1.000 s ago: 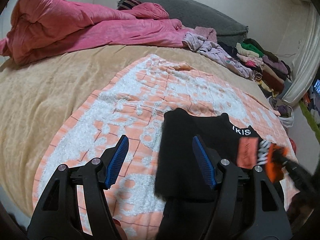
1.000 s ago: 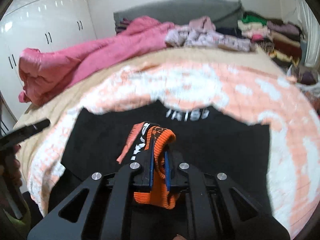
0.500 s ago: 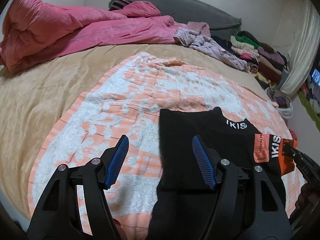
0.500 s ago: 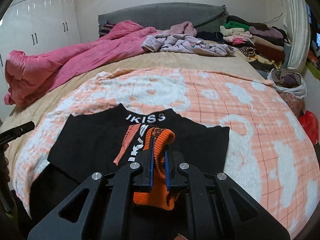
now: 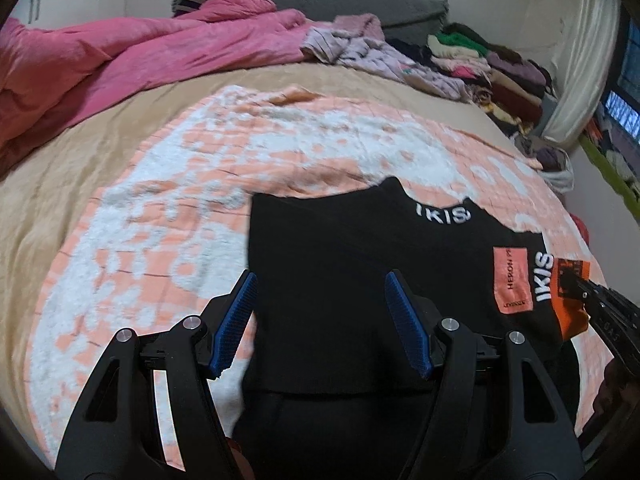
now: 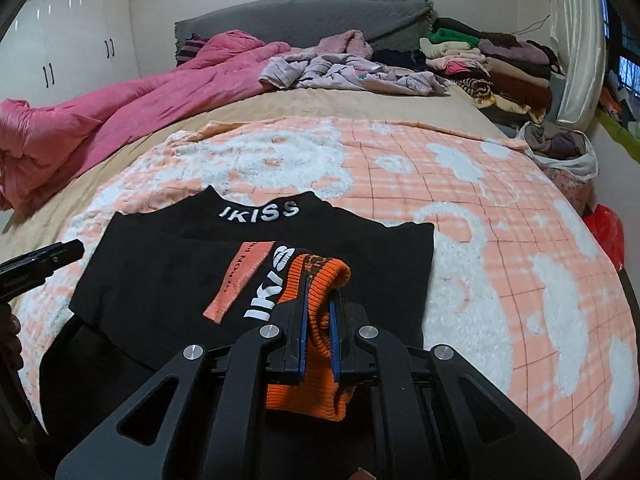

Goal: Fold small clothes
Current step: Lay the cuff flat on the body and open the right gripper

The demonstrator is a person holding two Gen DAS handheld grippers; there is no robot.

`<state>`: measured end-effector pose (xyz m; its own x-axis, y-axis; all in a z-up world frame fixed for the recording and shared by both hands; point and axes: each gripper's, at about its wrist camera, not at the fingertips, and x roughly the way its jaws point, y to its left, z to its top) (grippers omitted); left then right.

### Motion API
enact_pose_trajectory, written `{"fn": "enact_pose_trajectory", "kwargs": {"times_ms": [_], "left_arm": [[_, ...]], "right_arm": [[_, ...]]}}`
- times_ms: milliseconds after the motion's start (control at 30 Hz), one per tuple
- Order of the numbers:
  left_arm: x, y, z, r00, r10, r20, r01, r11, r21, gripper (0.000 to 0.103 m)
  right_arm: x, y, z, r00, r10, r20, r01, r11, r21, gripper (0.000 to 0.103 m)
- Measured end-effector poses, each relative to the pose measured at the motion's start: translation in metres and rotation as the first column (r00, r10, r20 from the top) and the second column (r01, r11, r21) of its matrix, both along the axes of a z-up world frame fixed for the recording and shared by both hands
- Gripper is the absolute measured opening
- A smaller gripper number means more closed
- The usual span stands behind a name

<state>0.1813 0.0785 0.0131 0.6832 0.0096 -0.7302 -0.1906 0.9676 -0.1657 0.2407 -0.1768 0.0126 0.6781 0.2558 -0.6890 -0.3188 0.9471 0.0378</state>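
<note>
Black sweater (image 6: 168, 280) lies flat on the peach-and-white blanket (image 6: 500, 220), near the front edge of the bed (image 6: 360, 100), collar lettered "IKISS" facing the headboard. One sleeve is folded across the body, showing a salmon patch (image 6: 240, 276) and white lettering. The orange ribbed cuff (image 6: 320, 280) of that sleeve is pinched between the blue pads of the right gripper (image 6: 318, 308); its jaws are clenched on the cuff, which bunches above and below them.

Left gripper (image 5: 320, 320) hangs over the sweater's left part, jaws released and standing apart, nothing between the pads. Its left finger sits over the garment's left edge, the right finger over black fabric. Whether either pad touches the cloth cannot be told.

Surroundings: tan bedsheet (image 5: 60, 160) under the blanket; pink quilt (image 6: 120, 108) heaped at far left; loose lilac garments (image 6: 352, 72) at the head of the bed; stack of folded clothes (image 6: 500, 64) at far right; grey headboard (image 6: 300, 16); white wardrobe doors (image 6: 72, 40).
</note>
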Motion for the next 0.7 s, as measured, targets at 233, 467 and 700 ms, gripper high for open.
{"fn": "enact_pose_trajectory", "kwargs": {"times_ms": [233,467,700], "left_arm": [[0.013,-0.016,-0.016,0.998,-0.046,-0.040,0.047,0.999,0.018,0.058],[0.016,-0.020,-0.029,0.995,-0.060,-0.079,0.063,0.998,0.031,0.058],[0.018,-0.022,-0.040,0.990,-0.071,-0.121,0.078,0.995,0.057,0.058]], "right_arm": [[0.000,0.001,0.000,1.000,-0.016,0.021,0.016,1.000,-0.023,0.023],[-0.007,0.000,-0.004,0.999,-0.017,0.033,0.018,0.998,-0.055,0.030],[-0.015,0.025,-0.021,0.998,0.067,-0.015,-0.068,0.996,-0.066,0.031]]}}
